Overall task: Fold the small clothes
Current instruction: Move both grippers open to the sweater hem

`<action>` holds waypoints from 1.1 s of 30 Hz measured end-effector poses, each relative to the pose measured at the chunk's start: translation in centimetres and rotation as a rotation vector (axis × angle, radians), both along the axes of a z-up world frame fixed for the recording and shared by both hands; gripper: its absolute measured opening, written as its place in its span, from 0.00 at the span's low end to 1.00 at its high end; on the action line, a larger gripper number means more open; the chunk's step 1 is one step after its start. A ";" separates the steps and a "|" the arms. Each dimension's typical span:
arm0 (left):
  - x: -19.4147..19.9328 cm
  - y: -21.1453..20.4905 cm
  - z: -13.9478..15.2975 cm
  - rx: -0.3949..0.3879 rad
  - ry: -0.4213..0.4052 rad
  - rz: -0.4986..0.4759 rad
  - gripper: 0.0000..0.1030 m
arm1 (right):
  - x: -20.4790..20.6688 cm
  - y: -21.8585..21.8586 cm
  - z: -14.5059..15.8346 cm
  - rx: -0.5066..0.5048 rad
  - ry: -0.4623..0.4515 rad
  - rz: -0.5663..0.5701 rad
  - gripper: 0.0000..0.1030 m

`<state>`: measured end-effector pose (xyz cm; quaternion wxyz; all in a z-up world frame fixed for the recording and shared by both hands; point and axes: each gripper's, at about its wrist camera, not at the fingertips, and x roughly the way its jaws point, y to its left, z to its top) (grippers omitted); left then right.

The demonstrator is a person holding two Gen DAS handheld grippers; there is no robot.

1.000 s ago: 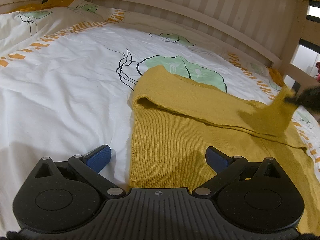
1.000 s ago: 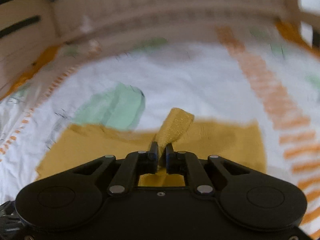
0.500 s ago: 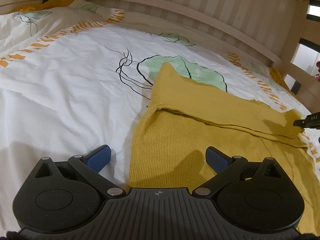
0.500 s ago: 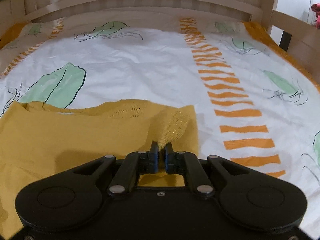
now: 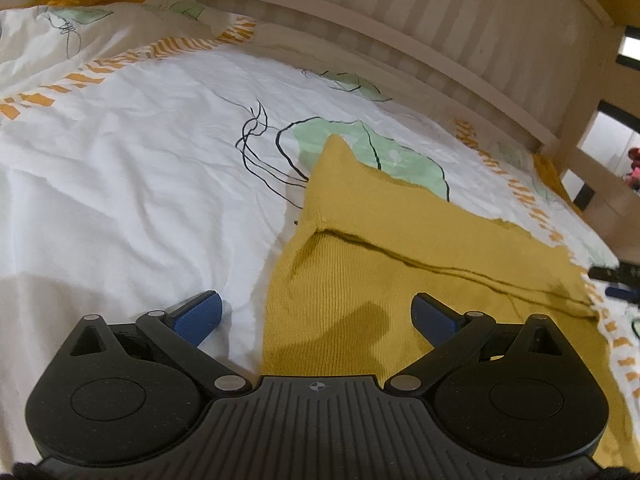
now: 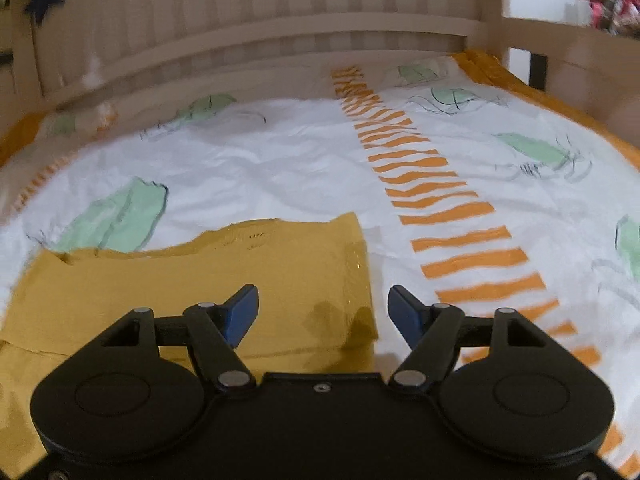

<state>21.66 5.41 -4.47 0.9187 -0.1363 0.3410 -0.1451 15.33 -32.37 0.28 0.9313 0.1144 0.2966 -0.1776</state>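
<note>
Left wrist view: left gripper [image 5: 316, 314] spread wide, blue fingers [image 5: 198, 314] holding nothing, one over white bedsheet [image 5: 132, 184], the other over mustard knit garment [image 5: 400, 264]. Garment lying flat on the bed, lower centre to right of frame, upper layer folded over along a seam. Right wrist view: right gripper [image 6: 323, 312] also wide open and empty, garment [image 6: 200, 276] at lower left, its right edge between the fingers [image 6: 240, 312]. Wooden slatted bed rail [image 6: 260, 36] across the top.
</note>
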 end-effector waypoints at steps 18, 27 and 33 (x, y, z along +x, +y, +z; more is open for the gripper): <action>8.8 -8.3 6.2 0.384 -0.046 -0.032 0.99 | -3.4 4.1 -0.3 0.007 -0.156 0.238 0.85; 12.1 -10.0 0.7 0.853 -0.066 -0.112 0.99 | -3.4 4.9 -0.6 0.029 -0.156 0.284 0.85; 14.9 -2.3 -0.7 0.732 0.092 0.096 1.00 | -3.5 4.4 -0.5 0.048 -0.161 0.267 0.85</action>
